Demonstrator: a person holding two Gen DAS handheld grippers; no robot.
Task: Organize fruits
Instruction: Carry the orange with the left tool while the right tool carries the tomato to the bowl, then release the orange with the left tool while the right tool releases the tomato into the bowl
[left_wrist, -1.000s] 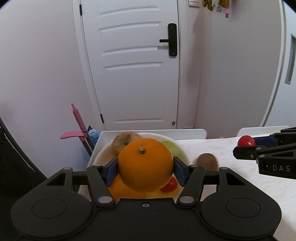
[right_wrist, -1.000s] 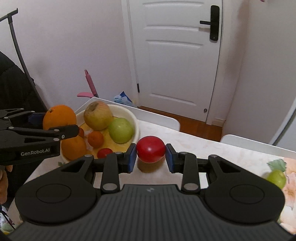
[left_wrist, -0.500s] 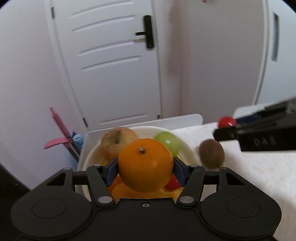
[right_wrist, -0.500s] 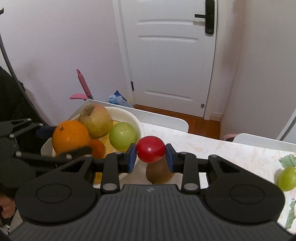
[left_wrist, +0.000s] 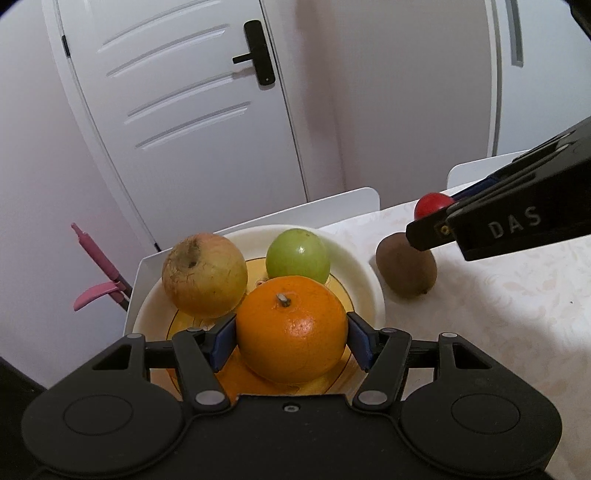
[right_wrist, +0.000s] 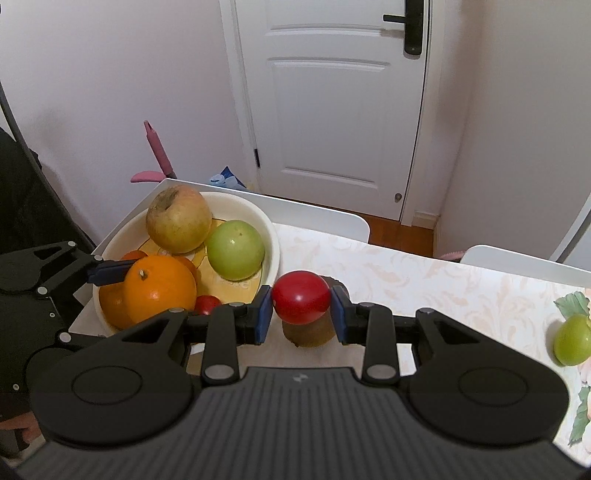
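The left gripper (left_wrist: 291, 341) has just been opening its jaws around the round orange (left_wrist: 291, 330), which sits in the white ceramic bowl (left_wrist: 364, 266). Right of the bowl, the right gripper (right_wrist: 301, 314) is clamped on a small red tomato (right_wrist: 301, 302), above a brown kiwi (right_wrist: 308, 334) on the table.

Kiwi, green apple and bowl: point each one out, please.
Kiwi (left_wrist: 406, 269), left wrist view, middle of its brown skin.
Green apple (right_wrist: 235, 249), right wrist view, its front face.
Bowl (left_wrist: 364, 273), left wrist view, bare white rim.
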